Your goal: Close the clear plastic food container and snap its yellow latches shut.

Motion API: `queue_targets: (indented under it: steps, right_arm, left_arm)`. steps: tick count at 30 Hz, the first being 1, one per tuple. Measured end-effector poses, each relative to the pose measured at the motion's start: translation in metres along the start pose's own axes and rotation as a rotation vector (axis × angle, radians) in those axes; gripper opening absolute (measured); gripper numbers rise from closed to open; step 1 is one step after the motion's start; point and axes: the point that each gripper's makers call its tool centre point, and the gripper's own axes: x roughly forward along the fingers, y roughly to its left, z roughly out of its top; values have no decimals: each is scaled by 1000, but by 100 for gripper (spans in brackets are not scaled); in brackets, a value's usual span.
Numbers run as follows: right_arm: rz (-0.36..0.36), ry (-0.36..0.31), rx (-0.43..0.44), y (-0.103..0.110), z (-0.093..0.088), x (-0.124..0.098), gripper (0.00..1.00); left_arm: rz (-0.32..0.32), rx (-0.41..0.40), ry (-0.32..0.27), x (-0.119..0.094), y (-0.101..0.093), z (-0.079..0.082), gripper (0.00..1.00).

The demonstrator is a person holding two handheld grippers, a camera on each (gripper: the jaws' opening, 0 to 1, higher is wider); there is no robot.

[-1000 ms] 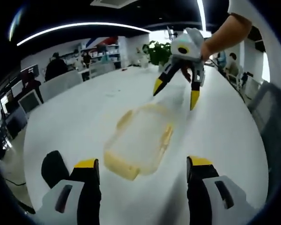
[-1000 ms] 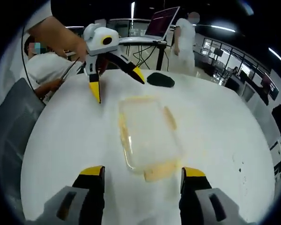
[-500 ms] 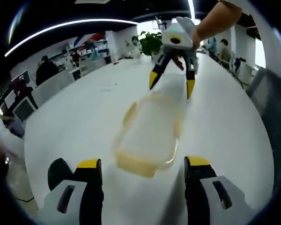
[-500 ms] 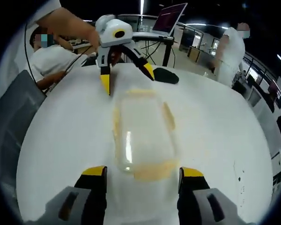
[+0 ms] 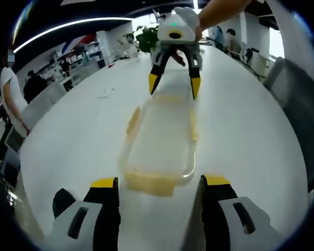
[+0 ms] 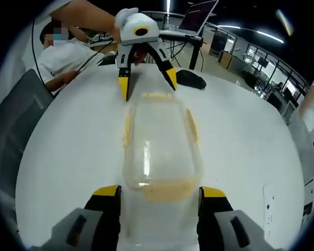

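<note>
our left gripper (image 5: 156,184) hangs wide open and empty just short of the near yellow latch (image 5: 146,184) of the clear container (image 5: 159,141), which lies lengthwise on the white table (image 5: 78,130); beyond its far end our right gripper (image 5: 174,85) is spread and empty too, so we judge each end latch is lined up for a push

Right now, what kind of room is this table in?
Probably an open-plan office or lab. The white round table stands in a large hall with long ceiling strip lights, a dark monitor on a stand and a grey office chair; a green potted plant stands farther back.
</note>
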Motion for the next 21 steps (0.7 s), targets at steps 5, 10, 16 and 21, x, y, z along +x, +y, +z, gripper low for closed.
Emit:
queue_targets:
  steps: [5,10,16,21]
  right_arm:
    - [7,16,-19,-4,0,0,58]
    - [15,26,-45,-6,2,2,57]
    - [31,54,-84,-1,3,4,53]
    - [31,80,-124,-2,1,6,46]
  left_arm:
    - [-26,9,14,3,1,-1,63]
    - [-45,13,29,5,3,-3,61]
    - [-74,10,41,6,2,-5,57]
    - [-93,4,44,8,1,-5,52]
